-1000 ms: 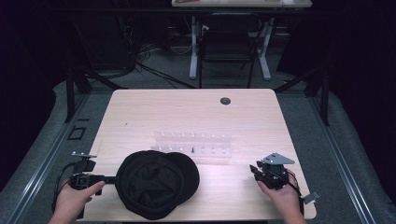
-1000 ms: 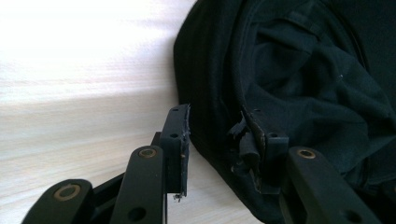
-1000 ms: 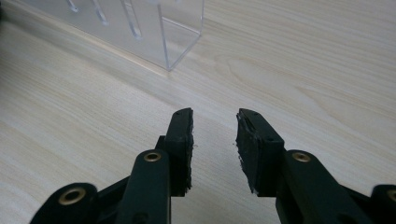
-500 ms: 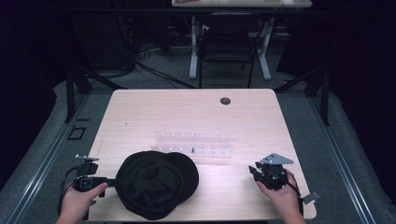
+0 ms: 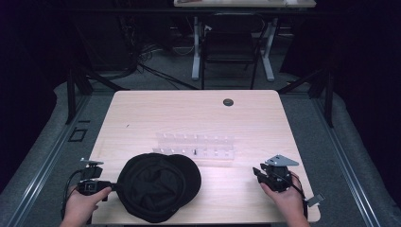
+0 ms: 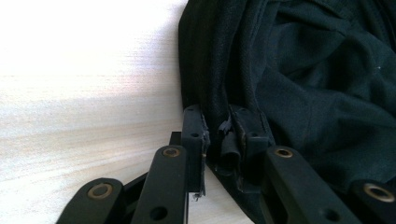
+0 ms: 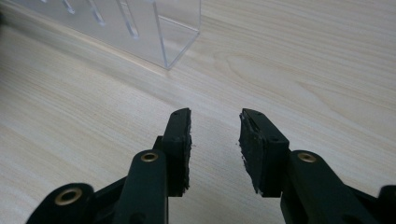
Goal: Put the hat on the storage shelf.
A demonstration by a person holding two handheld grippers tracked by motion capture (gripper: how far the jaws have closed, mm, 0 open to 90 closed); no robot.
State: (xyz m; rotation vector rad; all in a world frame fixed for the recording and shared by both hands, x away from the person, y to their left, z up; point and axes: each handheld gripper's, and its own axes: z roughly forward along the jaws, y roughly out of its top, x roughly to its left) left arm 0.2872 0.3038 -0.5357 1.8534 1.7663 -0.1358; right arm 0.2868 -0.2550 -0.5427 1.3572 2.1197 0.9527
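left tongs (image 6: 219, 135) just closed, pinching black cap (image 5: 158, 187) rim on desk (image 5: 189, 113); right tongs (image 7: 215, 149) released, just widened, nothing between.

Left gripper (image 6: 218, 135) jaws closed onto black cap (image 6: 299, 84) edge, right gripper (image 7: 215, 149) jaws slightly wider

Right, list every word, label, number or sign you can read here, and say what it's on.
None can be read.
Black cap: plain fabric, no logo or tag showing.
Clear plastic rack: no markings.
Table: bare wood.
Left gripper and right gripper: unmarked.
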